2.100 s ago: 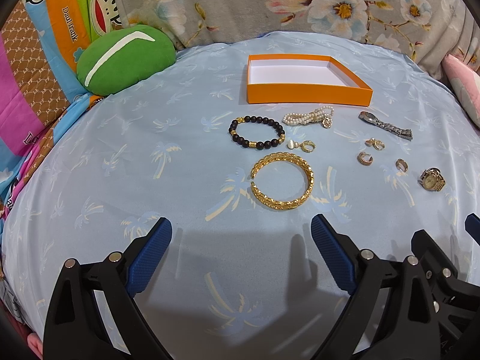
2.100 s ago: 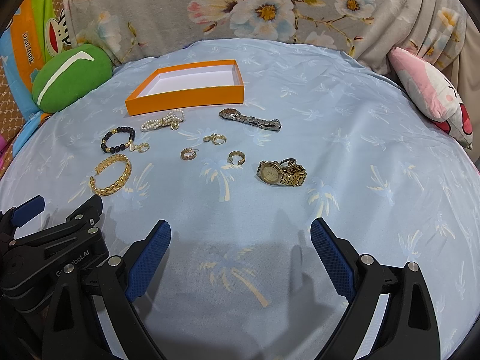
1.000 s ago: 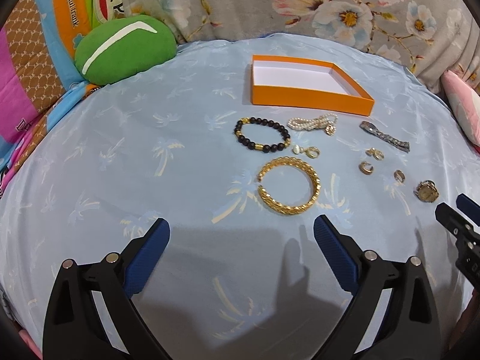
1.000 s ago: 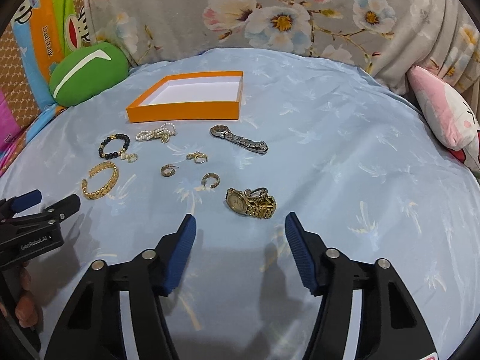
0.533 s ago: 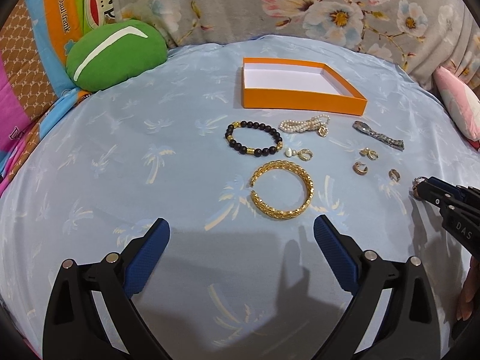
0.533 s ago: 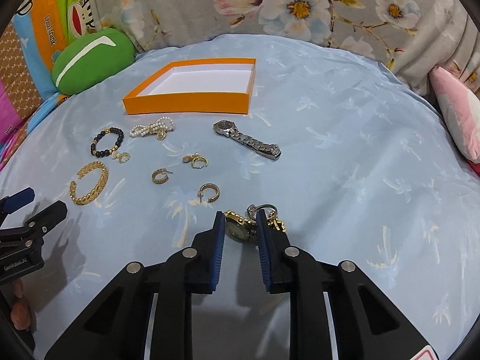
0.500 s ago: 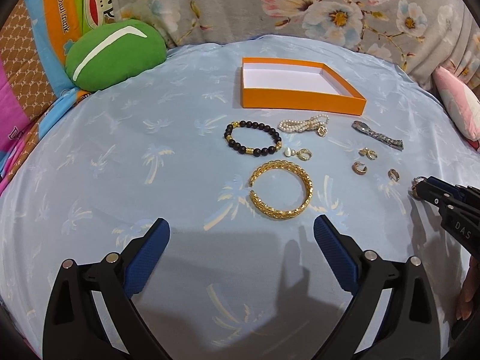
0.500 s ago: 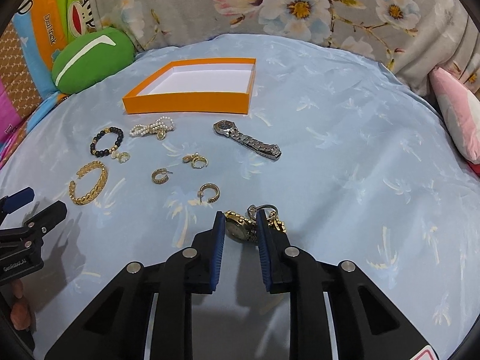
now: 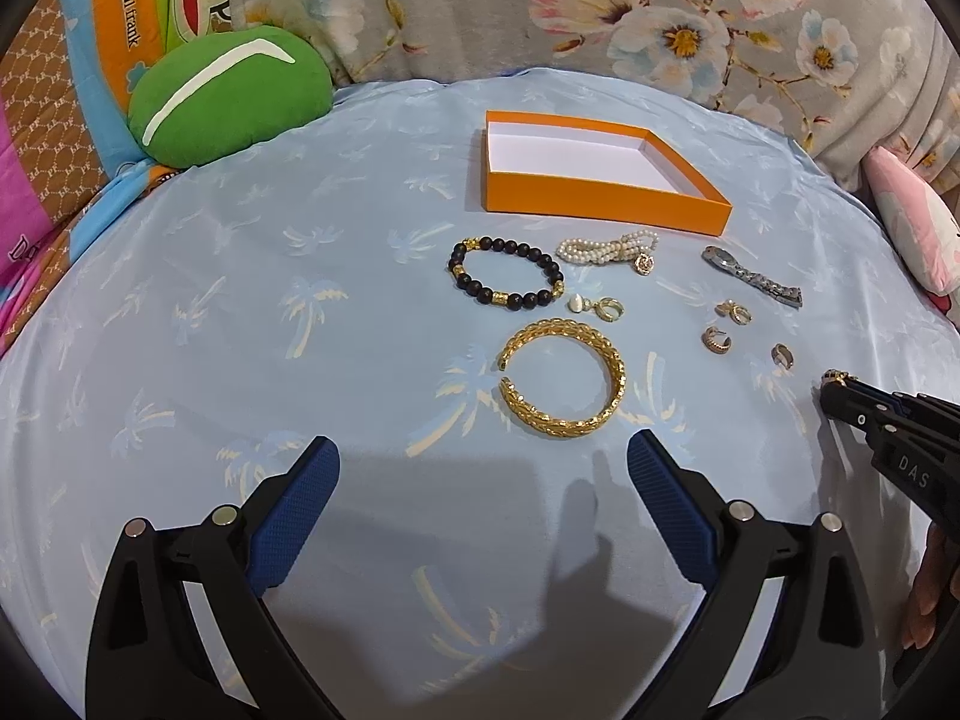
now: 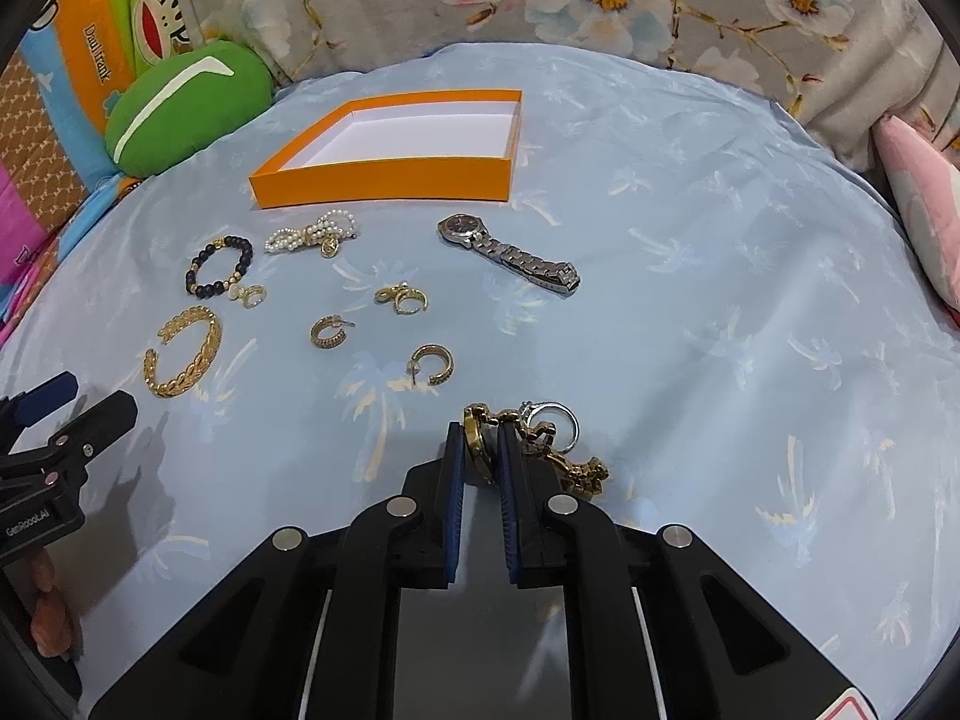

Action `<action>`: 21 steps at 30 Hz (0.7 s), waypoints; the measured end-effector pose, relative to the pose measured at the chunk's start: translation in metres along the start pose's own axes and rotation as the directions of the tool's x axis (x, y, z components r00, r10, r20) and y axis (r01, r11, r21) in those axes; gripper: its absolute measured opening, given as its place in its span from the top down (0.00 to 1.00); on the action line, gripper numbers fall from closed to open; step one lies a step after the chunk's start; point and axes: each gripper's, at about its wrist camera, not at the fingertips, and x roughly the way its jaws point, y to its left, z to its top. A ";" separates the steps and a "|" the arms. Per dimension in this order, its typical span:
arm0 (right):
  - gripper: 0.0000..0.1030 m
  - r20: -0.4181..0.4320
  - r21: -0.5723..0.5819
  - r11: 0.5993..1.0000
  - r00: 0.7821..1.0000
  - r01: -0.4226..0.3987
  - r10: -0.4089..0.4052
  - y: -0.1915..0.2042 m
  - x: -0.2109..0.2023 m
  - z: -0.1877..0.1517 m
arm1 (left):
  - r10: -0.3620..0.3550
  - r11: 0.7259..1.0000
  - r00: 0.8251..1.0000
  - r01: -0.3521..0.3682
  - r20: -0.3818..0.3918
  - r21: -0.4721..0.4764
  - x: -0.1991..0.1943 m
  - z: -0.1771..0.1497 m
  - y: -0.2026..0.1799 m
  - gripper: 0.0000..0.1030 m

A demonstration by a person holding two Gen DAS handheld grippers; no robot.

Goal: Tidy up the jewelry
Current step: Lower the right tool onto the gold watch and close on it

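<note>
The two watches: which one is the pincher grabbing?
The gold watch, pinched in the right gripper. The silver watch lies untouched, stretched out near the orange box.

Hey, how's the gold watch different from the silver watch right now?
The gold watch is clamped on edge in the right gripper, its band bunched beside the fingers; the silver watch lies free on the blue sheet, nothing touching it. The gold one's case and links are yellow-gold; the silver one is steel-grey with a dark dial. The silver watch's band is stretched out straight and sits nearer the orange box. Both are metal-link wristwatches outside the box.
</note>
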 end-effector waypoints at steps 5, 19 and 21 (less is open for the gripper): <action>0.92 0.038 0.061 0.996 0.997 -0.069 0.067 -0.004 -0.019 -0.003 | -0.016 1.000 1.000 0.016 -0.002 -0.001 0.000 0.001 0.000 0.08; 0.92 0.065 0.048 0.984 0.983 -0.172 0.169 0.032 -0.051 -0.014 | -0.019 0.999 1.000 0.019 -0.017 0.032 0.003 0.010 -0.007 0.09; 0.92 0.061 0.058 0.982 0.982 -0.180 0.177 0.032 -0.049 -0.014 | -0.010 0.999 1.000 0.010 -0.015 0.033 0.006 0.014 -0.006 0.10</action>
